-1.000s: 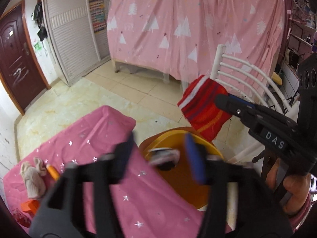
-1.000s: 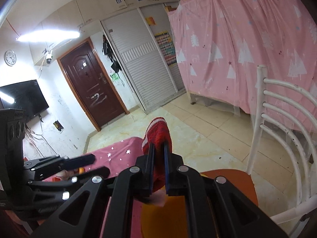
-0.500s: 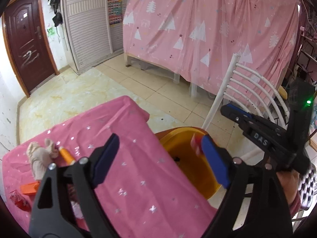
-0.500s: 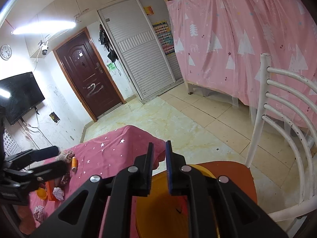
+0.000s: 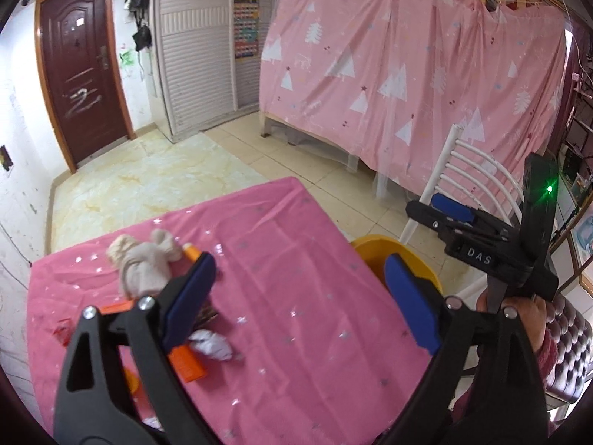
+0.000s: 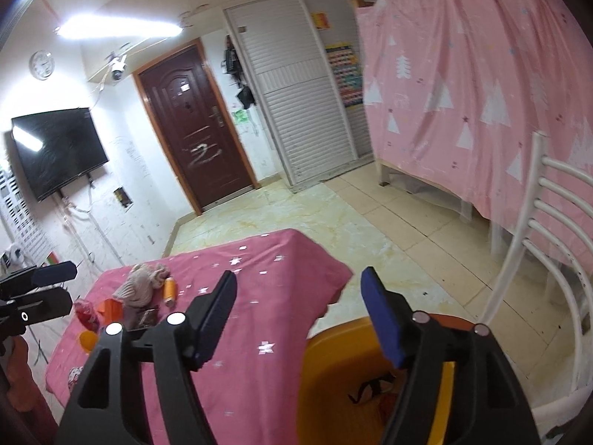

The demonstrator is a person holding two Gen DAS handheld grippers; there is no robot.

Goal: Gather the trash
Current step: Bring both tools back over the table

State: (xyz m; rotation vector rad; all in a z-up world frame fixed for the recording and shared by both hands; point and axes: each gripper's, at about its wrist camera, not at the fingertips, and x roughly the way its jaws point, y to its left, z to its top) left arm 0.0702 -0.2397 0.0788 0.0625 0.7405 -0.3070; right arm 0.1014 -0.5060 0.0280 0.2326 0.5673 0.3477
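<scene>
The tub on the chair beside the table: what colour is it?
Yellow-orange tub, plain, with no pattern; the right wrist view shows it best.

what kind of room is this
Probably a lived-in home room, a bedroom and living space in one: a bed frame behind a pink curtain, a wall-mounted television, and a table under a pink cloth.

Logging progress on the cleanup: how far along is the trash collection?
Some items already lie in the yellow bin. Both tongs, left and right, are opening with nothing between them. The crumpled paper, orange box and red wrapper remain on the table.
</scene>
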